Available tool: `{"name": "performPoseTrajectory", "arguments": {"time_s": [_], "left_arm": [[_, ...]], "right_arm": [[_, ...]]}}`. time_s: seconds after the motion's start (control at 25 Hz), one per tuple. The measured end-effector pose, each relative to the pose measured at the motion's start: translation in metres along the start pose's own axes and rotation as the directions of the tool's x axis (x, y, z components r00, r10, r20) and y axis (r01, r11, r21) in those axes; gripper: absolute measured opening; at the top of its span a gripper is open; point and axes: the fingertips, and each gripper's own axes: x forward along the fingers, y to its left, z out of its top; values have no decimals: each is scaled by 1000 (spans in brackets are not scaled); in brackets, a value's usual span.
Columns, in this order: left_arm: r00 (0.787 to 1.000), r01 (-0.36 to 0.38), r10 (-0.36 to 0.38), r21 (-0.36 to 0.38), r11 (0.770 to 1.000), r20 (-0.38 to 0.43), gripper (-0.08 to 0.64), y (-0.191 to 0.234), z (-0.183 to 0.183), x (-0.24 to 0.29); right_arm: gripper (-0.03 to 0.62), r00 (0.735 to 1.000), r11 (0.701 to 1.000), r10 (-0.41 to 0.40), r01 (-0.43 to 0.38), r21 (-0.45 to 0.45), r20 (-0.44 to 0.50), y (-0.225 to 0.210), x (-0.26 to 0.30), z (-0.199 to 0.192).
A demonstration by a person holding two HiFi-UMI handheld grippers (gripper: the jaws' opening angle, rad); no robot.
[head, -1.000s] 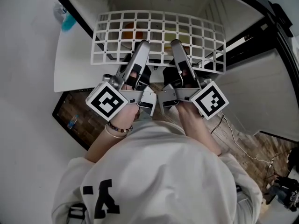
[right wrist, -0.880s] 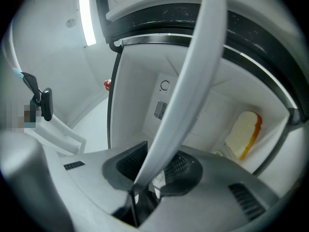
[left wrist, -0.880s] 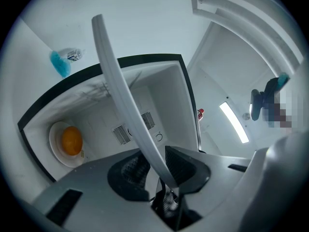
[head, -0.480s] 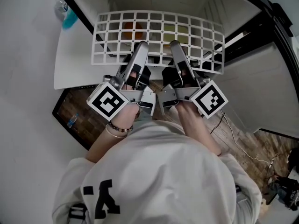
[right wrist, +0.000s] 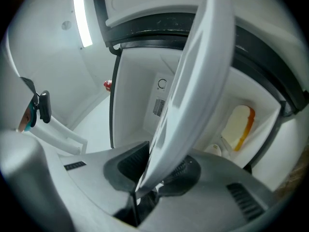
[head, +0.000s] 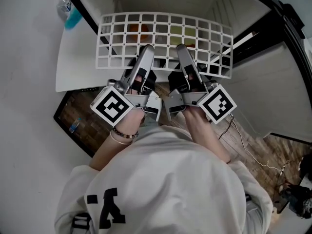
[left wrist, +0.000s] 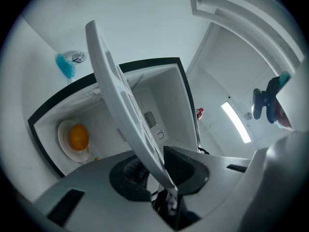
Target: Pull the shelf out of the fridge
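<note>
Beneath the shelf (head: 165, 15) you see the fridge floor (left wrist: 99, 124) bearing a plate (left wrist: 65, 149) with an orange (left wrist: 78, 136), and a yellowish item (right wrist: 239, 127).

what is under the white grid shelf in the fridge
An orange on a white plate at the left and a pale yellow item at the right sit below the shelf. Its bars cover much of the rest.
</note>
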Motion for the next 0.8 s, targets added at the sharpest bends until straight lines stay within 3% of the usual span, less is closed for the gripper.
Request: {"name": "performPoseTrajectory", "arguments": {"time_s": [0.8], "left_arm": [[1000, -15, 14, -24, 1000, -9, 75, 4, -8, -10]], "right_arm": [[71, 1000, 1000, -14, 15, 21, -24, -5, -12, -9]]}}
